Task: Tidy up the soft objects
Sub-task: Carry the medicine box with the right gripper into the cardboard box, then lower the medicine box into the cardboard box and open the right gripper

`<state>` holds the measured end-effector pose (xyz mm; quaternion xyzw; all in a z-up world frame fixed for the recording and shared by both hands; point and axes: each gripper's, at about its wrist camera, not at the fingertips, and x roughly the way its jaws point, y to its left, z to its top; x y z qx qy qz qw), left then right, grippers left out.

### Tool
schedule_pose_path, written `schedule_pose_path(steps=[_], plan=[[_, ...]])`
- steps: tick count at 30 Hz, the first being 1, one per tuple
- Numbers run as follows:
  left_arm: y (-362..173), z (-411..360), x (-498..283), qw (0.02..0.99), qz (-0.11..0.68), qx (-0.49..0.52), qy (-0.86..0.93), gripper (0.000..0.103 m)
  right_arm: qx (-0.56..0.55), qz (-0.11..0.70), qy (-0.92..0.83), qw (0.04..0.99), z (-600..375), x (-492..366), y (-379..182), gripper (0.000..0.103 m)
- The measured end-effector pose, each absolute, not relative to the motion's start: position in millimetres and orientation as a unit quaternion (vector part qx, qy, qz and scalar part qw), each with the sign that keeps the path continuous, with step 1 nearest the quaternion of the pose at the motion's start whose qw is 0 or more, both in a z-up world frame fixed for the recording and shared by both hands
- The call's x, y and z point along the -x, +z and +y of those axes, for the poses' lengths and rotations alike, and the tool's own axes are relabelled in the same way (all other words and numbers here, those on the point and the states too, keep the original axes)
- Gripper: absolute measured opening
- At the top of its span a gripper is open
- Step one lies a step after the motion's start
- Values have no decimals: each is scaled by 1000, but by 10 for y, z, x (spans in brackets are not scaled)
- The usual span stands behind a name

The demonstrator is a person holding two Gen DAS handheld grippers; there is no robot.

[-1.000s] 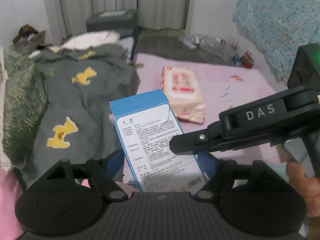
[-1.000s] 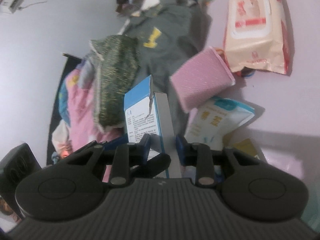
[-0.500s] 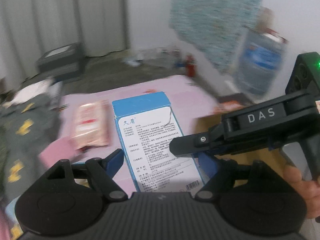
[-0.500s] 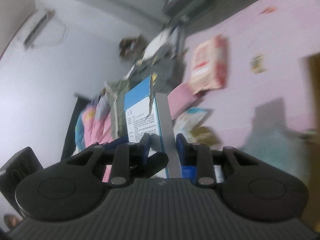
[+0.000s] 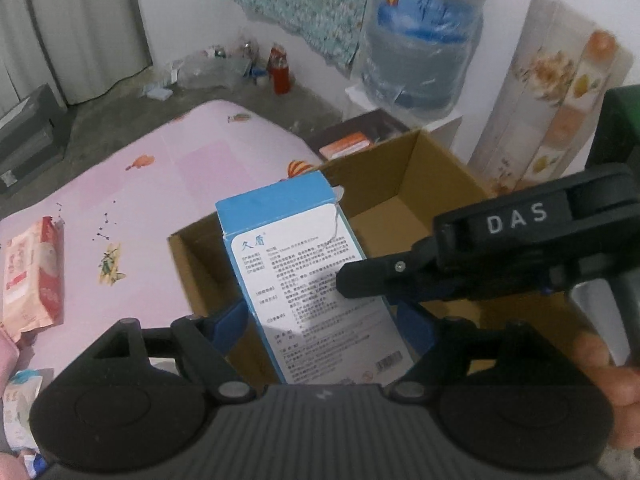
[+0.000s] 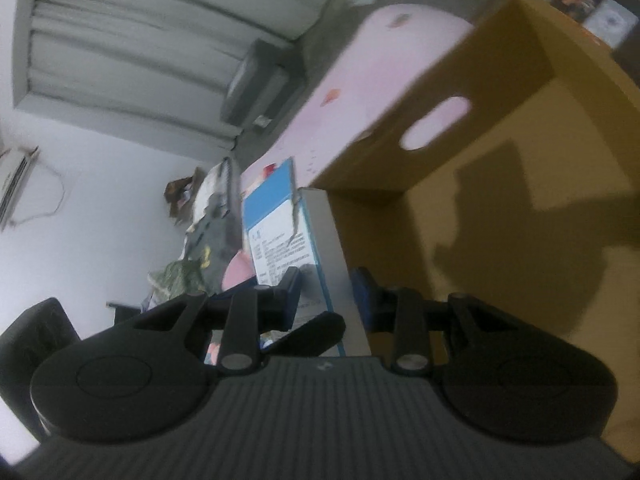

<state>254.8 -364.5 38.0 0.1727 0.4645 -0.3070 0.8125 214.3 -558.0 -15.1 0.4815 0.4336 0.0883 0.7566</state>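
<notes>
A blue and white printed box (image 5: 296, 264) is held upright over an open brown cardboard box (image 5: 420, 184). My left gripper (image 5: 320, 320) is shut on the printed box's wide sides. My right gripper (image 5: 360, 280) comes in from the right and is shut on the same box across its narrow faces; in the right wrist view the box (image 6: 316, 248) stands between its blue pads, with the cardboard box's inside wall (image 6: 500, 208) and handle hole behind it. The cardboard box's floor looks bare where visible.
A pink mat (image 5: 168, 184) covers the floor left of the cardboard box. A red and white wipes pack (image 5: 32, 272) lies at the mat's left edge. A big blue water jug (image 5: 420, 48) and a floral panel (image 5: 552, 112) stand behind the box. Grey clothes (image 6: 208, 232) lie far off.
Both grippers have swung right with the printed box, from above the clothes and wipes pack to above the open cardboard box. The grip on the box has not changed.
</notes>
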Motion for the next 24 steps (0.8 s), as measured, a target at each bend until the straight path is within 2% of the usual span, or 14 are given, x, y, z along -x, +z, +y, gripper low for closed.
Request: schedule_pose_path(steps=[3,6,17,24], plan=[[176,-3703,-2652,811,473,-182,-293,88,-485,447,77,748,-5596,-2304,-445,29],[110,-3696,-2676,816,469,-193,-277,88,-492,465,56,734,-5631,-2431,-765,29],[710,-2939,-2495,848,425,-155,-276,92,-427,518,24,741,-5409,-2584,-1080,29],[694,-2207,-2402,866,431,-118,-227,92,-393,542,13,743,-5114,-2832,-1375,24]])
